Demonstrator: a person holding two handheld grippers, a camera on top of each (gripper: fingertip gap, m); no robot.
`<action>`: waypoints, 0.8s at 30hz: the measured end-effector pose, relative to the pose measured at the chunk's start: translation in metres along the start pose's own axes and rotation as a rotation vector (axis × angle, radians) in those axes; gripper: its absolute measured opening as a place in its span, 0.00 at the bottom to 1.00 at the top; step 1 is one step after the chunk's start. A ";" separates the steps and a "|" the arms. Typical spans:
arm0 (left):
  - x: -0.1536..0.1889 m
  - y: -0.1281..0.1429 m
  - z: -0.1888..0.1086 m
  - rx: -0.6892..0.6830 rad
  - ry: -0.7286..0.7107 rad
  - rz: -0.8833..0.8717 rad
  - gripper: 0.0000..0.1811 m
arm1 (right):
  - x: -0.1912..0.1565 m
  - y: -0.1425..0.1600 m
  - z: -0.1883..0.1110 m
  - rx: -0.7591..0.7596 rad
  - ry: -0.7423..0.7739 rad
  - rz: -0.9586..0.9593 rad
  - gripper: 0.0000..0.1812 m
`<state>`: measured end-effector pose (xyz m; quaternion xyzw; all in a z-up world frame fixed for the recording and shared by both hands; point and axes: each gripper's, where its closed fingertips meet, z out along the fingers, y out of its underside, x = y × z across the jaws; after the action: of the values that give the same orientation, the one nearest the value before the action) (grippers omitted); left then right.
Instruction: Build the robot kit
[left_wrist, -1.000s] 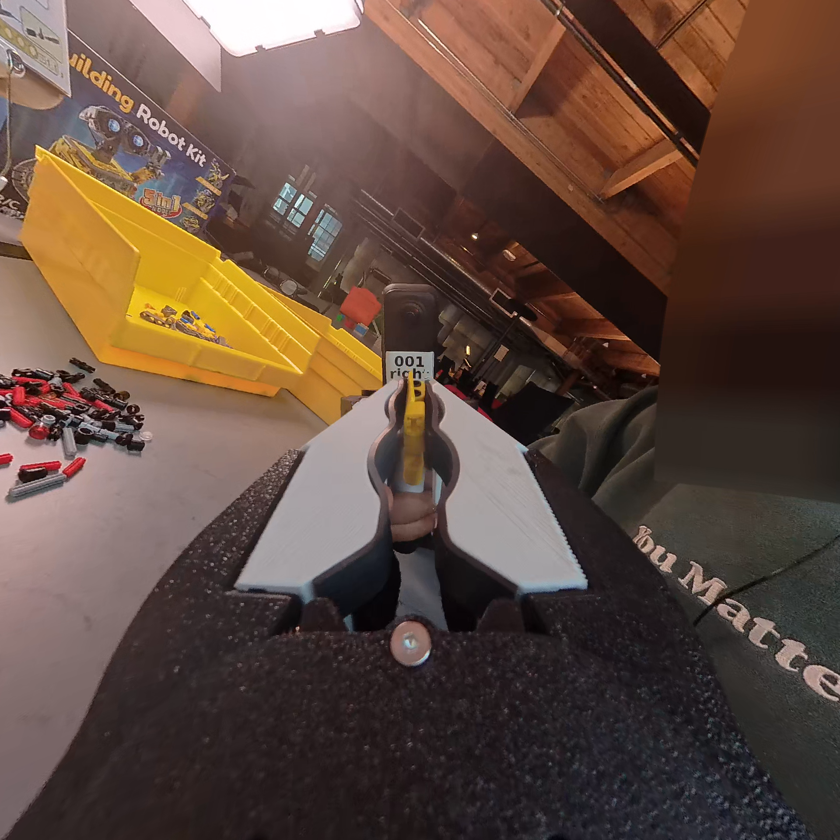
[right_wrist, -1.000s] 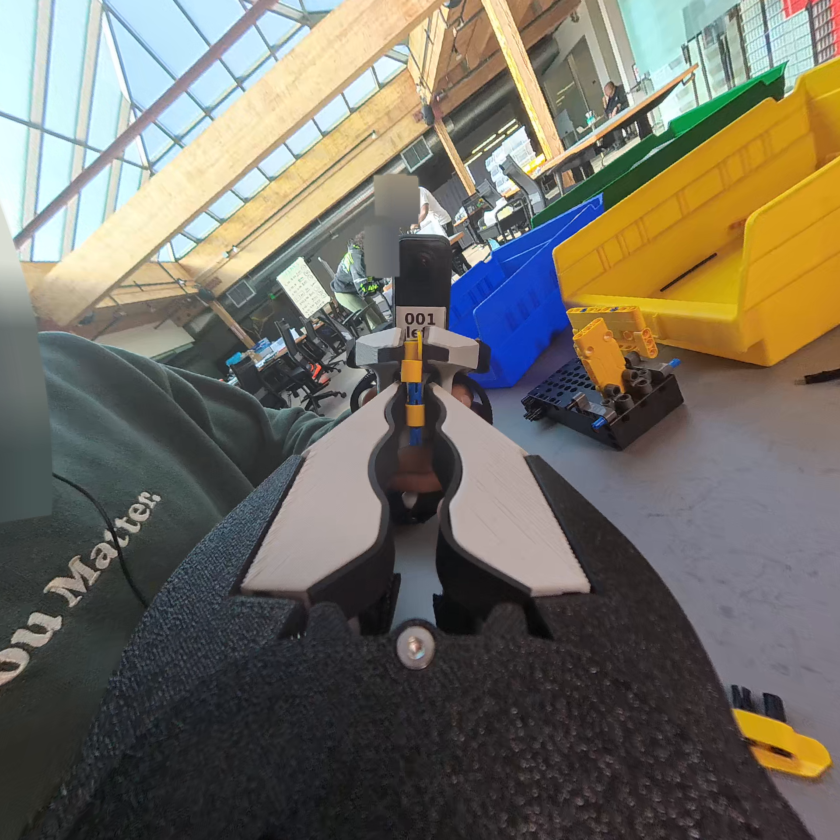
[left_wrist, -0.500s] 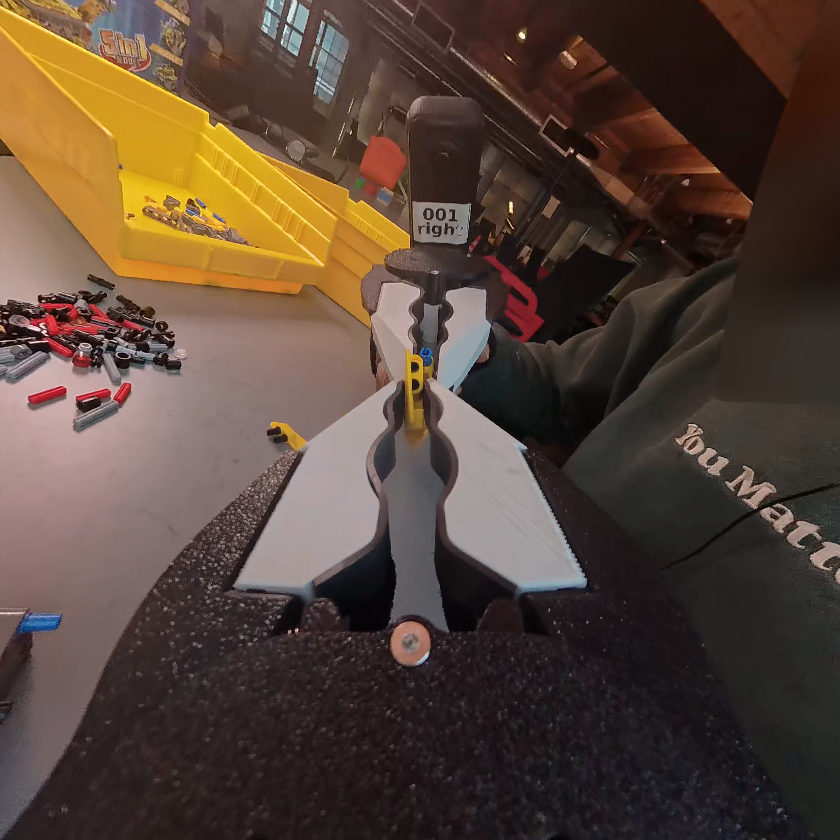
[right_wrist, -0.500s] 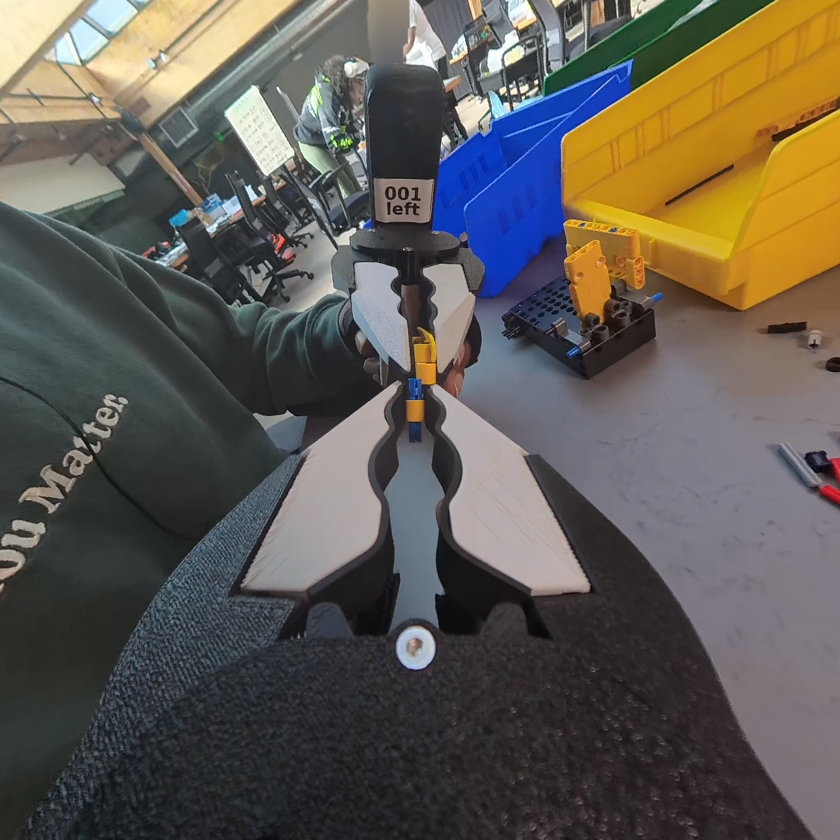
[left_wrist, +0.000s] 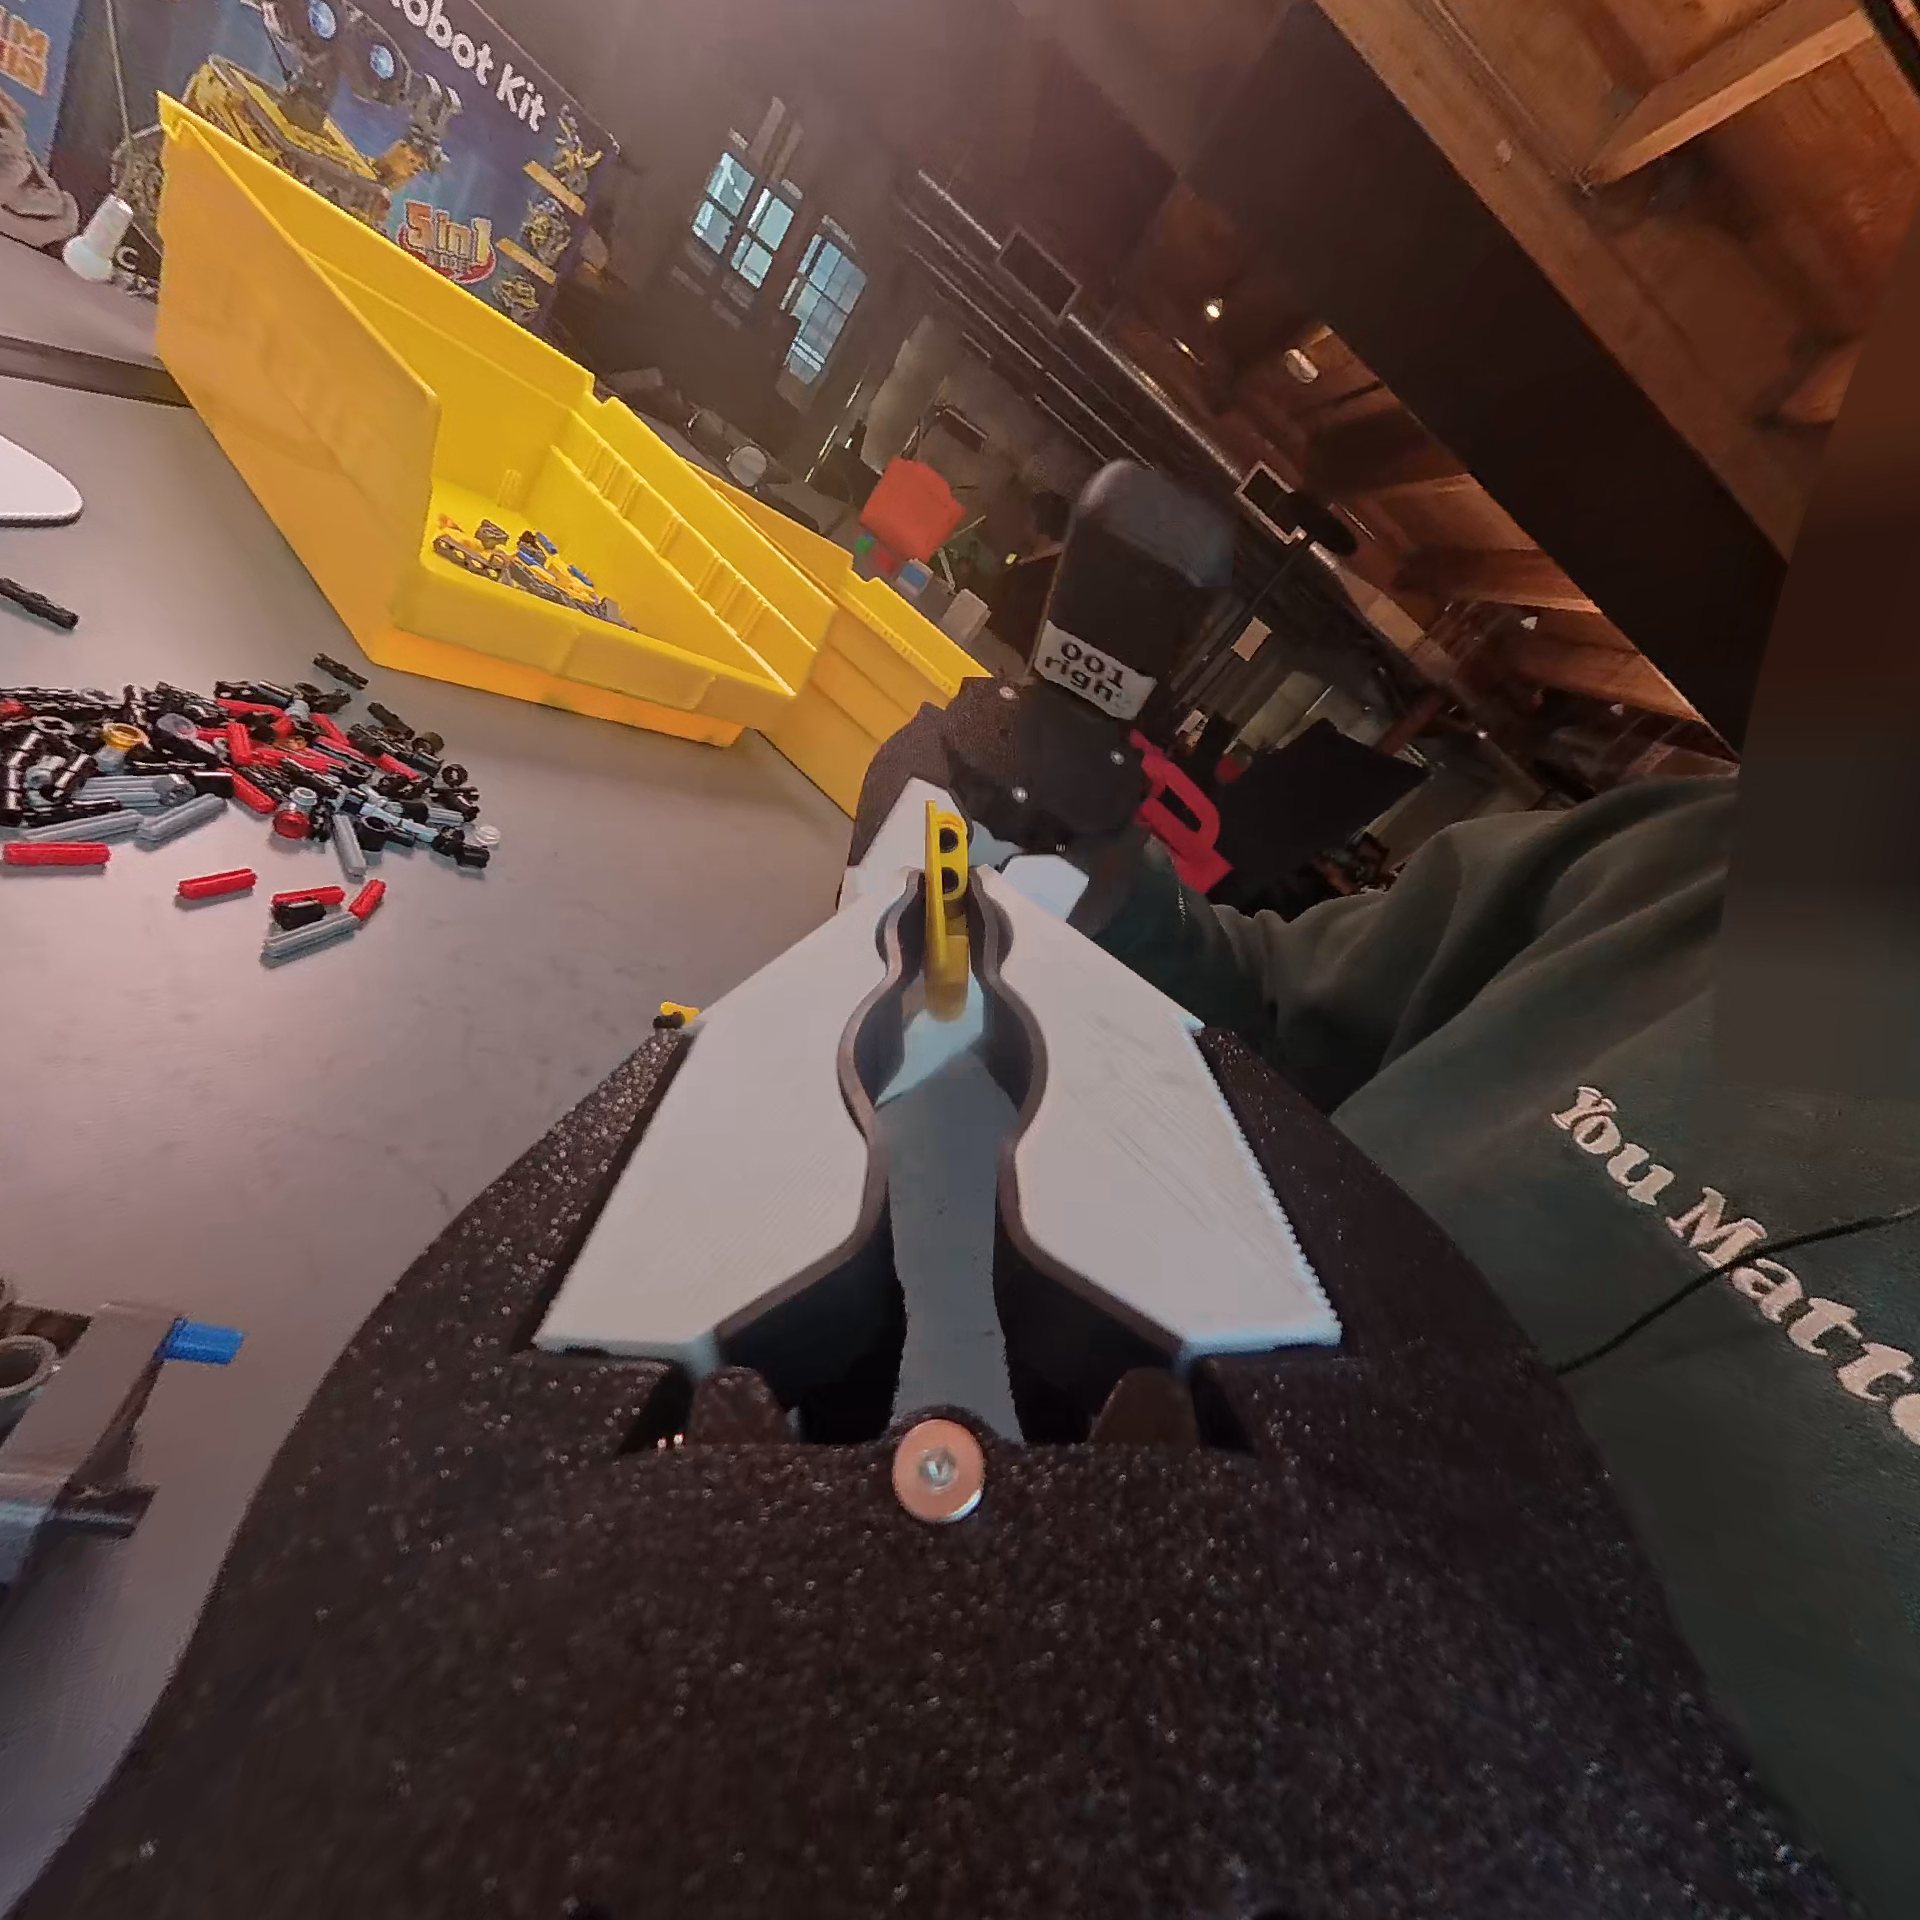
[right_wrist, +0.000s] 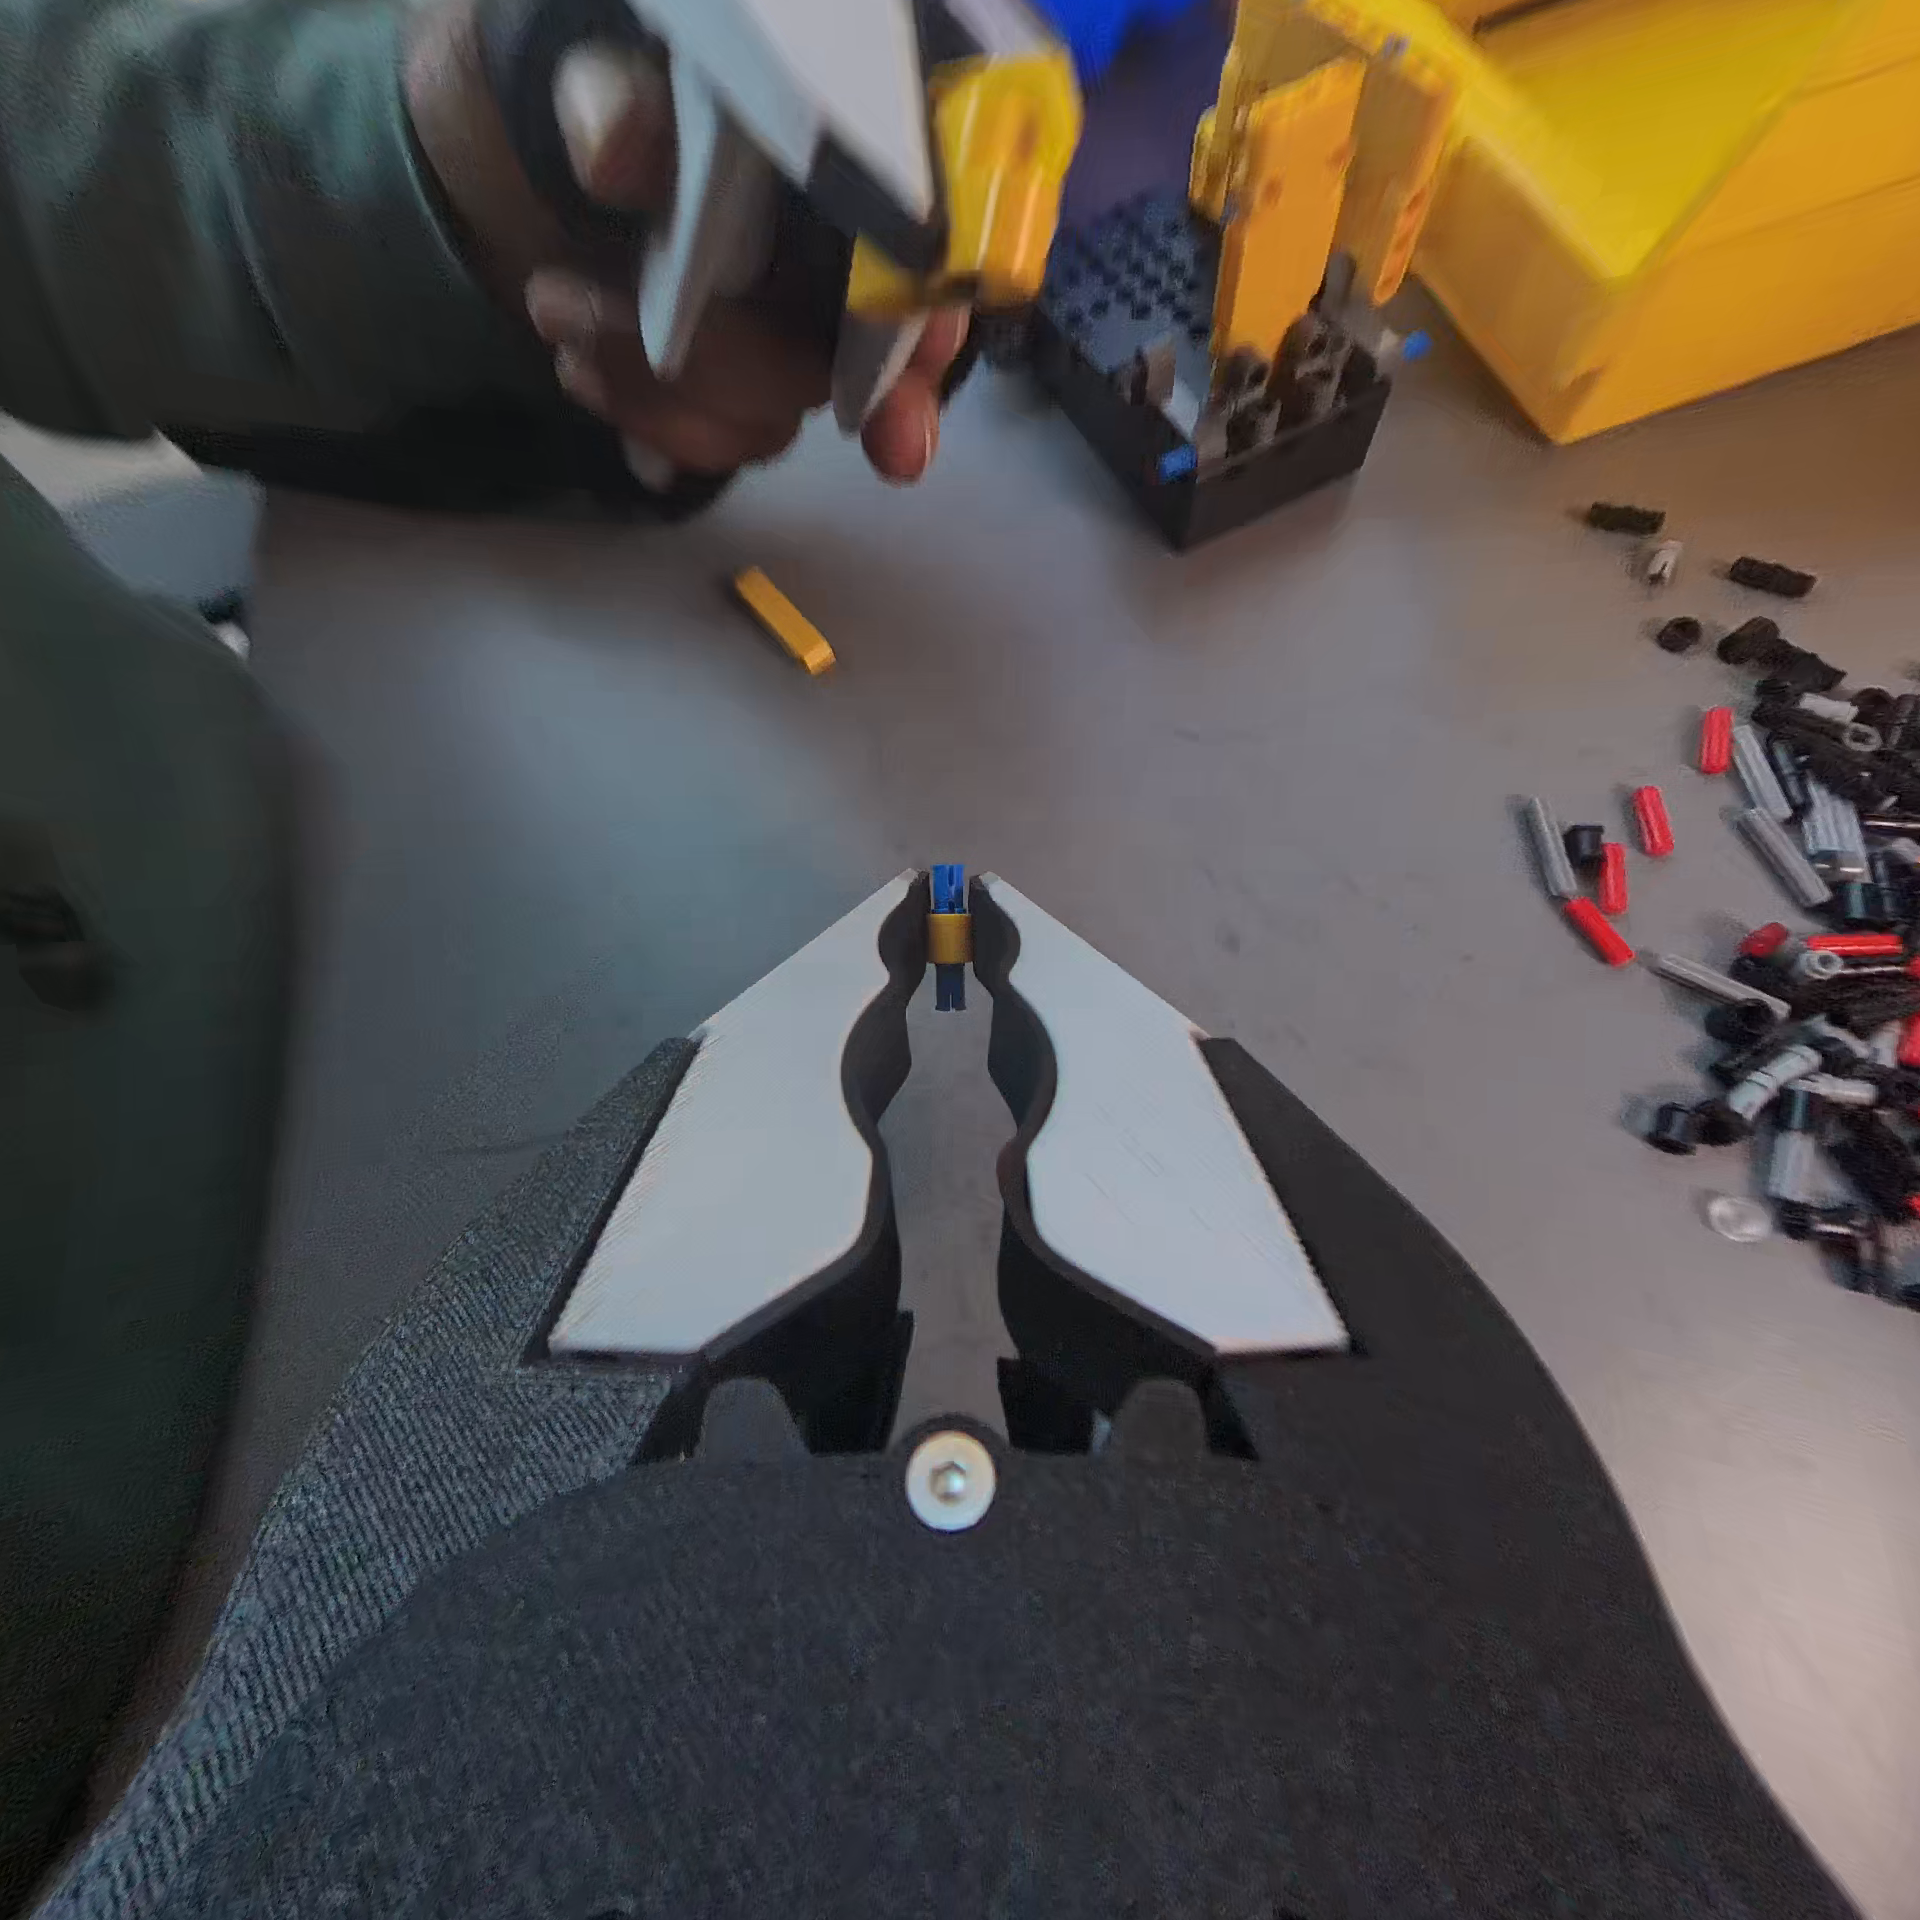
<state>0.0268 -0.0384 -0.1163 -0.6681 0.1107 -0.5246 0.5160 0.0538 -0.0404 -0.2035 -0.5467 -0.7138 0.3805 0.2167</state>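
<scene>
Grippers drawn apart, left gripper (left_wrist: 948, 883) jaws clamping yellow beam (left_wrist: 945, 914), right gripper (right_wrist: 948, 883) jaws pinching blue pin (right_wrist: 947, 935)

The pile of small pegs (right_wrist: 1808, 935) lies on the table (right_wrist: 1039, 727), right of the loose beam (right_wrist: 784, 620). Behind it stands the block model (right_wrist: 1226, 416), with the bin (right_wrist: 1683, 239) to its right.

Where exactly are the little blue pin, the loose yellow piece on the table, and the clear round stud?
blue pin (right_wrist: 948, 889), right wrist view, its tip.
loose yellow piece (right_wrist: 783, 620), right wrist view, its middle.
clear round stud (right_wrist: 1737, 1218), right wrist view, its centre.
</scene>
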 end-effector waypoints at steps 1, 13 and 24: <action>-0.001 0.000 0.000 -0.003 -0.007 0.006 0.03 | 0.003 0.012 0.007 -0.085 0.052 -0.089 0.04; -0.021 -0.004 -0.015 -0.010 -0.130 0.056 0.03 | 0.003 0.031 -0.005 -0.850 -0.067 -0.610 0.04; -0.027 -0.022 -0.036 0.038 -0.187 0.083 0.03 | -0.001 0.035 0.021 -1.130 -0.124 -0.761 0.08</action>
<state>-0.0229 -0.0301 -0.1174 -0.6989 0.0798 -0.4401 0.5580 0.0607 -0.0439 -0.2435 -0.2640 -0.9564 -0.1225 -0.0245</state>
